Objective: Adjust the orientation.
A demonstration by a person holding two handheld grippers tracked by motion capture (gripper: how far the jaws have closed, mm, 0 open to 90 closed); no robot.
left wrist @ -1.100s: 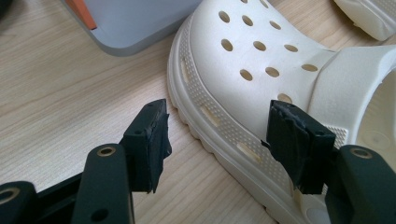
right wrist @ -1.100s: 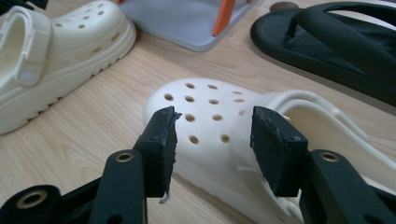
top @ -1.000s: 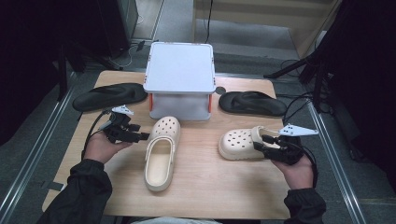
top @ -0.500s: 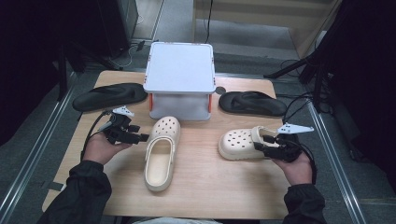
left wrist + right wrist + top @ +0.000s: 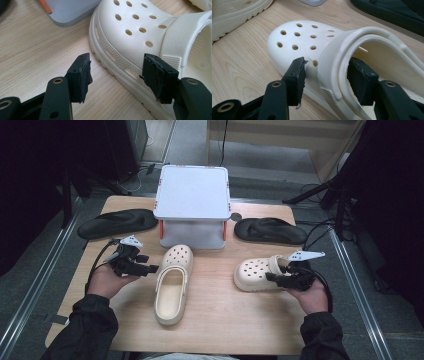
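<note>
Working at a pale wooden table, with a grey box standing at the back and a black sandal and another black sandal lying on either side of it. Dealing with two cream shoes in front of the box: the left clog pointing toe-first at the box, the right clog lying crosswise with its toe toward the middle of the table.

Straddling the near side wall of the right clog with the right gripper, just where the folded-forward heel strap is crossing the upper. Reaching in low from the heel end, one jaw outside against the perforated upper, the other inside the foot opening, probably because wall and strap together are offering a firm edge for lifting. Having just been closing on that wall, yet showing a sliver of gap at the outer pad, so likely not clamping yet.

Holding the left gripper spread wide and low at the outer side of the left clog, near its strap rivet, one jaw over bare wood and the other hanging over the ribbed sole edge. Gripping nothing there; seemingly waiting in position for a matching grasp.
</note>
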